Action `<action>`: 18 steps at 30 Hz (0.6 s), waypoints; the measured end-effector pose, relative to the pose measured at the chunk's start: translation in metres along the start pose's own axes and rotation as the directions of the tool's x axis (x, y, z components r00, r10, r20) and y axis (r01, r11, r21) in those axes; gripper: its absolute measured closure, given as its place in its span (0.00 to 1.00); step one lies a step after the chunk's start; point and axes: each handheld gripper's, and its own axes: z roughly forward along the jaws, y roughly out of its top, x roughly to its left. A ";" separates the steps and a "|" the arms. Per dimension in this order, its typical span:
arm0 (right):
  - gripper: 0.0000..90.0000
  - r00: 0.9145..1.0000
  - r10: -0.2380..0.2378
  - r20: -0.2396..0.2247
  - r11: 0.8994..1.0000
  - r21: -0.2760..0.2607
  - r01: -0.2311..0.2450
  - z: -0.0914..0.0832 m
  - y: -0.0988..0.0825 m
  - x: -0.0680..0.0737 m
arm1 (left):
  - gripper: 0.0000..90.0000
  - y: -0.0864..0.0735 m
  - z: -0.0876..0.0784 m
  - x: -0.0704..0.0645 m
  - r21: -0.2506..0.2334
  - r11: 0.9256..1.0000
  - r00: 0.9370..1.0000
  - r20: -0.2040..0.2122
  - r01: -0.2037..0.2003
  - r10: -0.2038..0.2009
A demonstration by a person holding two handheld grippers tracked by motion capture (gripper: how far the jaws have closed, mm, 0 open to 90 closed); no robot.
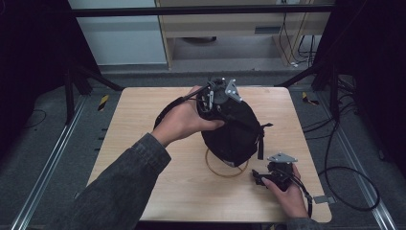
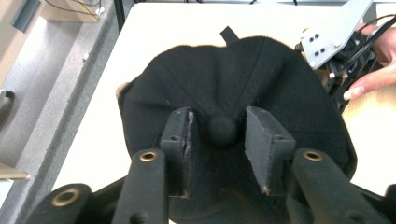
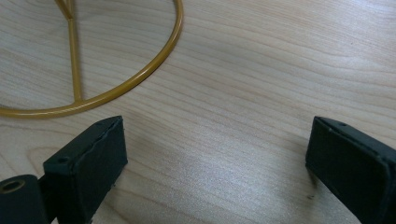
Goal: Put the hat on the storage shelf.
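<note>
The left hand point(image 1: 184, 122) reached forward from a grey sleeve point(image 1: 119, 187), holding the left gripper point(image 1: 216, 96) tilted downward, its jaws a little apart and pressing on nothing. The right hand point(image 1: 287, 191) rested low near the surface's edge, with the right gripper point(image 1: 268, 176) pointing left and its jaws spread wide.

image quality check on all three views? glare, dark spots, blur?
High view: dim, room edges near black, cap shows little detail. Left gripper view: table washed out pale, cap sharp, near jaws soft. Right gripper view: soft sheen on the wood, gold ring crisp, jaws slightly blurred.
</note>
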 end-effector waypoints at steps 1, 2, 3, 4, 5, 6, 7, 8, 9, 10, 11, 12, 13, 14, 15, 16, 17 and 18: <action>0.06 1.000 0.000 0.000 1.000 0.000 0.000 0.000 0.000 0.000 | 0.61 -0.001 -0.003 -0.001 -0.007 1.000 1.000 -0.006 0.005 -0.005; 0.06 1.000 -0.001 0.000 1.000 0.000 0.001 0.000 0.000 0.000 | 0.58 -0.002 -0.005 -0.001 -0.008 1.000 1.000 -0.010 0.006 -0.006; 0.06 1.000 -0.001 0.000 1.000 0.000 0.001 0.000 0.000 0.000 | 0.56 -0.003 -0.007 -0.002 -0.012 1.000 1.000 -0.015 0.009 -0.009; 0.06 1.000 -0.001 0.000 1.000 0.000 0.001 0.000 0.000 0.000 | 0.53 -0.005 -0.008 -0.003 -0.013 1.000 1.000 -0.020 0.010 -0.011; 0.06 1.000 0.000 0.000 1.000 0.000 0.000 0.000 0.000 0.000 | 0.49 -0.006 -0.009 -0.004 -0.019 1.000 1.000 -0.026 0.014 -0.014; 0.06 1.000 -0.001 0.000 1.000 0.000 0.001 0.000 0.000 0.000 | 0.45 -0.008 -0.011 -0.004 -0.023 1.000 0.999 -0.032 0.014 -0.015; 0.06 1.000 0.000 0.000 1.000 0.000 0.000 0.000 0.000 0.000 | 0.40 -0.009 -0.011 -0.004 -0.022 1.000 0.999 -0.035 0.015 -0.016; 0.06 1.000 0.000 0.000 1.000 0.000 0.000 0.000 0.000 0.000 | 0.40 -0.010 -0.013 -0.005 -0.022 1.000 0.999 -0.043 0.019 -0.020; 0.06 1.000 0.000 0.000 1.000 0.000 0.000 0.000 0.000 0.000 | 0.36 -0.011 -0.014 -0.005 -0.029 0.999 0.998 -0.050 0.023 -0.024; 0.06 1.000 -0.001 0.000 1.000 0.000 0.001 0.000 0.000 0.000 | 0.31 -0.013 -0.015 -0.005 -0.037 0.999 0.998 -0.056 0.027 -0.029; 0.06 1.000 0.000 0.000 1.000 0.000 0.000 0.000 0.000 0.000 | 0.26 -0.014 -0.017 -0.006 -0.050 0.998 0.997 -0.063 0.039 -0.042; 0.06 1.000 0.000 0.000 1.000 0.000 0.000 0.000 0.000 0.000 | 0.23 -0.016 -0.019 -0.006 -0.068 0.997 0.997 -0.066 0.047 -0.052; 0.06 1.000 0.000 0.000 1.000 0.000 0.000 0.000 0.000 0.000 | 0.20 -0.019 -0.021 -0.007 -0.077 0.996 0.996 -0.067 0.050 -0.055; 0.06 1.000 0.000 0.000 1.000 0.001 0.000 0.000 0.000 0.000 | 0.17 -0.022 -0.023 -0.008 -0.081 0.995 0.996 -0.072 0.053 -0.059; 0.06 1.000 0.000 0.000 1.000 0.001 0.000 0.000 0.000 0.000 | 0.15 -0.027 -0.025 -0.008 -0.083 0.995 0.994 -0.082 0.062 -0.069; 0.06 1.000 0.000 0.000 1.000 0.001 0.000 0.000 0.000 0.000 | 0.13 -0.030 -0.026 -0.009 -0.087 0.994 0.994 -0.085 0.066 -0.074; 0.06 1.000 0.000 0.000 1.000 0.001 0.000 0.000 0.000 0.000 | 0.12 -0.034 -0.027 -0.009 -0.089 0.993 0.993 -0.083 0.073 -0.080; 0.06 1.000 -0.001 0.000 1.000 0.001 0.001 0.000 0.000 0.000 | 0.11 -0.037 -0.029 -0.009 -0.090 0.993 0.993 -0.083 0.077 -0.085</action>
